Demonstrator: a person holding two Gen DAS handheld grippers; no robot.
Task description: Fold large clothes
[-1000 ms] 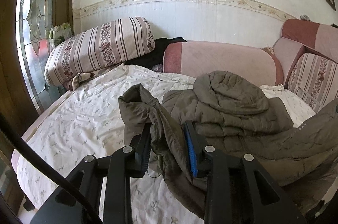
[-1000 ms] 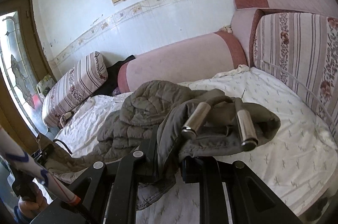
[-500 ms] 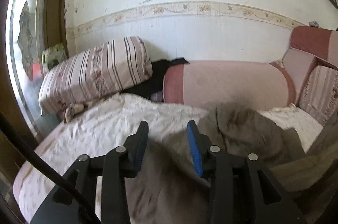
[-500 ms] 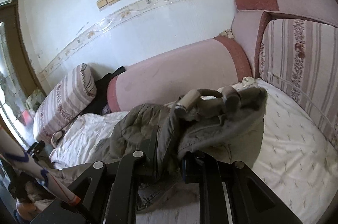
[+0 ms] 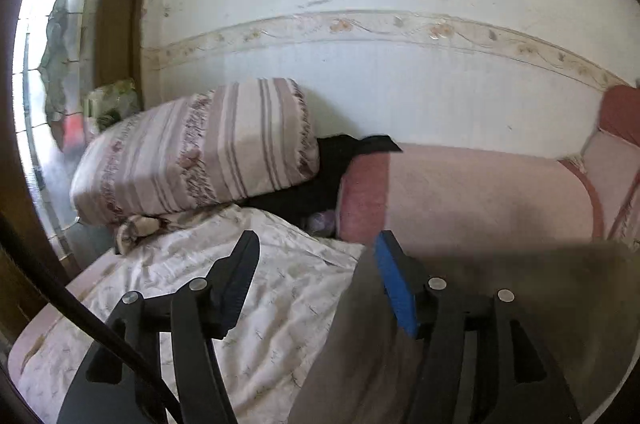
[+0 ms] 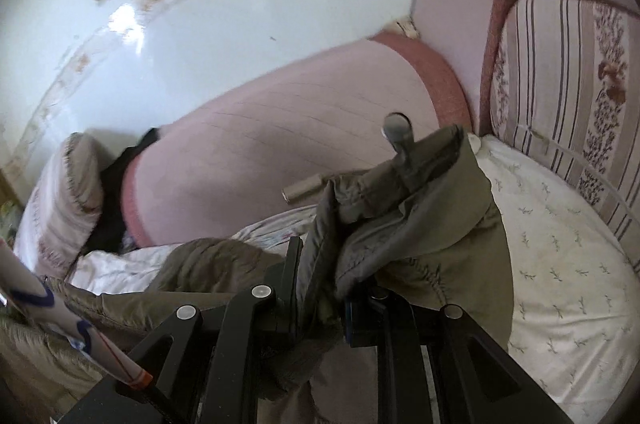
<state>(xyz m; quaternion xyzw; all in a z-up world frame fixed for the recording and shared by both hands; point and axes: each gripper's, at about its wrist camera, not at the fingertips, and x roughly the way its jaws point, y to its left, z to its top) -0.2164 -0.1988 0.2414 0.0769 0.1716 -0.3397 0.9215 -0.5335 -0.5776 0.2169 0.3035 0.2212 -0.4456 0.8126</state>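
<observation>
The olive padded jacket (image 6: 432, 224) lies on the white flowered sheet (image 6: 560, 264). My right gripper (image 6: 320, 276) is shut on a bunched fold of the jacket and holds it lifted in front of the pink bolster, with two cord ends (image 6: 396, 128) swinging. In the left wrist view the jacket (image 5: 500, 284) is a blurred olive mass at the lower right that reaches the blue-padded finger. My left gripper (image 5: 316, 264) is opening. Only the sheet (image 5: 280, 288) shows between its pads, and neither presses on cloth.
A striped bolster pillow (image 5: 200, 152) and a pink bolster (image 5: 460, 196) line the wall, with a black garment (image 5: 320, 176) between them. A striped back cushion (image 6: 560, 84) stands at the right. A glazed door (image 5: 40, 64) is at the left. A white rod with blue marks (image 6: 28, 292) crosses the lower left.
My left gripper let go of the jacket fold, spread its jaws and swung left toward the striped pillow. The right gripper carried its fold up and toward the pink bolster, still shut.
</observation>
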